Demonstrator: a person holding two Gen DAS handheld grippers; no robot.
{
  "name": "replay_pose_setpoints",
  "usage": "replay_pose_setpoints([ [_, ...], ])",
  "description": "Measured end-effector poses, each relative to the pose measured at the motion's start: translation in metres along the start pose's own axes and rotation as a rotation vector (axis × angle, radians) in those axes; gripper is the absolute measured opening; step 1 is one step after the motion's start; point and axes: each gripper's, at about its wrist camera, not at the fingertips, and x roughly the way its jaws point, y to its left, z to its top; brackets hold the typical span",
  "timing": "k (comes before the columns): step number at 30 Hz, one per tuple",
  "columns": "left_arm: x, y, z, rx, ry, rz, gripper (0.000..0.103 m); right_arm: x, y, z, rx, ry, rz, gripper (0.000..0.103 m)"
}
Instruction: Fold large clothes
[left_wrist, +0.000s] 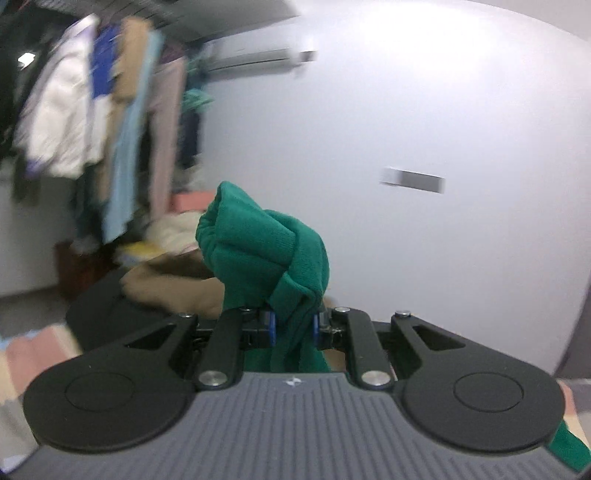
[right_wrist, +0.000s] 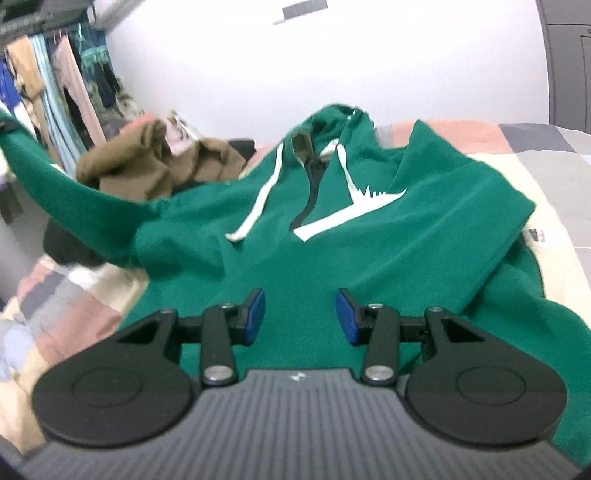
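The left claw (left_wrist: 293, 326) is pinched tight on the green hoodie's (right_wrist: 332, 236) sleeve cuff (left_wrist: 258, 247), lifted up, & the right claw (right_wrist: 300, 317) hangs half open w/ nothing in it over the hoodie, spread front-up on the bed (right_wrist: 517, 155) near a brown top (right_wrist: 147, 162).

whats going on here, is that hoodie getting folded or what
A person with a gripper in each hand is folding a green hoodie spread face up on a patchwork bedspread. The left gripper is shut on the cuff of one sleeve and holds it up off the bed. The right gripper hangs open over the hoodie's lower front, gripping nothing. A brown garment lies heaped beside it.
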Motion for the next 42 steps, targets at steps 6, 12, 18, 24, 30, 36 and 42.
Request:
replay_pose_setpoints([
  [6, -0.041, -0.133, -0.018, 0.113, -0.03, -0.193, 0.019, -0.029, -0.028, -0.001, 0.088, -0.044, -0.006, 0.047],
  [12, -0.066, -0.252, -0.096, 0.187, 0.085, -0.392, 0.019, -0.046, -0.055, 0.0, 0.184, -0.083, -0.029, 0.047],
  [18, -0.059, -0.321, -0.181, 0.179, 0.283, -0.542, 0.019, -0.056, -0.081, 0.0, 0.267, -0.116, -0.059, 0.047],
  [24, -0.039, -0.317, -0.243, 0.147, 0.493, -0.578, 0.019, -0.055, -0.1, -0.007, 0.355, -0.113, -0.097, 0.047],
  [30, -0.035, -0.289, -0.26, 0.18, 0.615, -0.65, 0.068, -0.049, -0.098, -0.006, 0.342, -0.107, -0.094, 0.047],
  [36, -0.061, -0.252, -0.27, 0.144, 0.753, -0.763, 0.084, -0.048, -0.092, -0.004, 0.316, -0.116, -0.087, 0.047],
  [42, -0.077, -0.191, -0.268, 0.06, 0.771, -0.79, 0.086, -0.043, -0.078, -0.001, 0.288, -0.104, -0.019, 0.068],
])
